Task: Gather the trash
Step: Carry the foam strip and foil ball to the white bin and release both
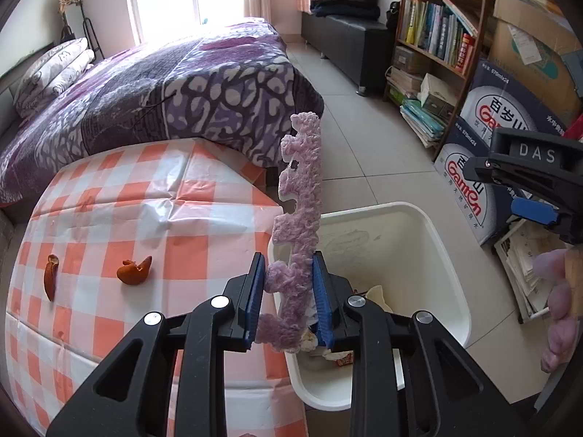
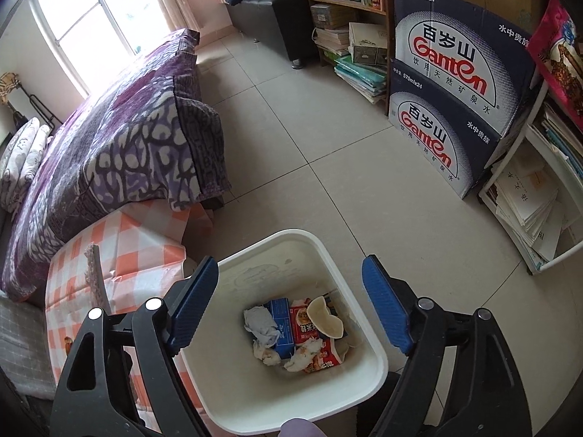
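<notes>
My left gripper (image 1: 288,291) is shut on a long strip of purple foam netting (image 1: 300,196) and holds it upright at the table's edge, beside the white trash bin (image 1: 437,240). Two orange peels (image 1: 134,271) (image 1: 50,276) lie on the orange-checked table (image 1: 145,200). My right gripper (image 2: 291,302) is open and empty above the bin (image 2: 302,238), which holds a carton, snack wrappers and crumpled tissue (image 2: 291,331). The right gripper also shows in the left wrist view (image 1: 524,189), over the bin's right side. The foam strip shows edge-on in the right wrist view (image 2: 95,273).
A bed with a purple quilt (image 1: 175,87) stands behind the table. A bookshelf (image 1: 437,36) and stacked water cartons (image 2: 455,109) line the right wall. Papers fill a white rack (image 2: 524,207). Tiled floor (image 2: 309,127) lies between the bed and the shelves.
</notes>
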The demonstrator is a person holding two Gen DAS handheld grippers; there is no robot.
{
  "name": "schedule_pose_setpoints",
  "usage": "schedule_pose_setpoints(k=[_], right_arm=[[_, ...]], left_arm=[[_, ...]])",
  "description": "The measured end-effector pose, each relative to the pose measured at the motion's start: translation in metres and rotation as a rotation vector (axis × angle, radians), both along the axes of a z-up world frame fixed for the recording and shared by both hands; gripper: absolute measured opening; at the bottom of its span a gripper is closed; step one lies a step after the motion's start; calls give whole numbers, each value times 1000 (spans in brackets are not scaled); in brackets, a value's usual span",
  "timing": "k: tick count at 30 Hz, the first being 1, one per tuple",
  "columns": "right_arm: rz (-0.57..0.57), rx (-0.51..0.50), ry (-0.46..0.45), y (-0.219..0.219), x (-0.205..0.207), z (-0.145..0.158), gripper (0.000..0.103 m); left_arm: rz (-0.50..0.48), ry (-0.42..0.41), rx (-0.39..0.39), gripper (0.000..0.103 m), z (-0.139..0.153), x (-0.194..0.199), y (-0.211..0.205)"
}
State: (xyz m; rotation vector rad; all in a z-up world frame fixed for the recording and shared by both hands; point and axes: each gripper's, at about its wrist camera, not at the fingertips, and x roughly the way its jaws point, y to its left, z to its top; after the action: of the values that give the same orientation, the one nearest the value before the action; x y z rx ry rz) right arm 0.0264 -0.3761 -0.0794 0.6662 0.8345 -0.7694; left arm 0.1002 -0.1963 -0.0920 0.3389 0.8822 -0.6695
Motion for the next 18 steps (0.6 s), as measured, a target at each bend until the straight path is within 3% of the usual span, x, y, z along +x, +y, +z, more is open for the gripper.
schedule_pose_setpoints(k=[4,5,6,9,18], right_arm=[[-27,2,-9,-8,-7,1,81],[-33,4,-10,-9,-8,1,82],[-37,6,-11,-10,-10,1,82],[-45,15,-16,-13,-12,1,86],[-62,45,-14,-15,-12,-5,91]], left_arm=[[-68,49,-2,28,-8,-9,-10],[-89,68,-4,33,-9,-11,-13],[-112,89,-8,46,-11,-13,-15],[-140,110,-22,63,-12,-17,-17],[-80,87,45,72,-18,5,-9]])
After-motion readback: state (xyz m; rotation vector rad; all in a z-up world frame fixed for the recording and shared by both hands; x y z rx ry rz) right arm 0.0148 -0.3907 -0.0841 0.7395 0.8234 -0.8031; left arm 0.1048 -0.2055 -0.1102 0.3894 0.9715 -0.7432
